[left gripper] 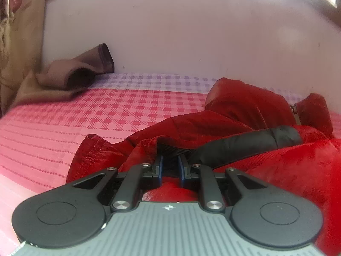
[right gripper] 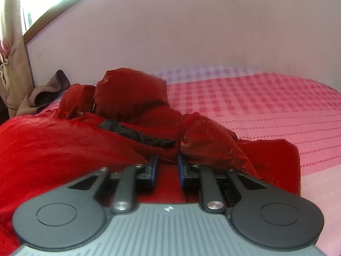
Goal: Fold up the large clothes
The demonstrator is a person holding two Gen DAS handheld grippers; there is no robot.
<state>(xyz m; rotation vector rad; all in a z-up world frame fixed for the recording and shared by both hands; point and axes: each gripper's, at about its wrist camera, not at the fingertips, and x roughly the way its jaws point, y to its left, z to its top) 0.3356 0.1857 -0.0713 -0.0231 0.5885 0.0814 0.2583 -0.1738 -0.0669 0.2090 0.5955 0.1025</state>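
Note:
A red velvety jacket [left gripper: 234, 115] with a black lining [left gripper: 245, 143] lies rumpled on the checked bed cover [left gripper: 85, 111]. My left gripper [left gripper: 170, 162] is shut on its ribbed hem, with red fabric and dark lining between the narrow blue pads. In the right wrist view the same jacket [right gripper: 53, 149] spreads out to the left, its hood [right gripper: 132, 91] bunched up behind. My right gripper [right gripper: 167, 162] is shut on the red hem as well, just below the strip of lining [right gripper: 138, 136]. A sleeve [right gripper: 213, 143] lies folded beside the right fingers.
A brown garment [left gripper: 81, 72] lies at the bed's far left corner against the pale wall [left gripper: 191, 32]. A beige curtain [left gripper: 17, 32] hangs at the left. Bare pink checked cover [right gripper: 255, 106] stretches to the right of the jacket.

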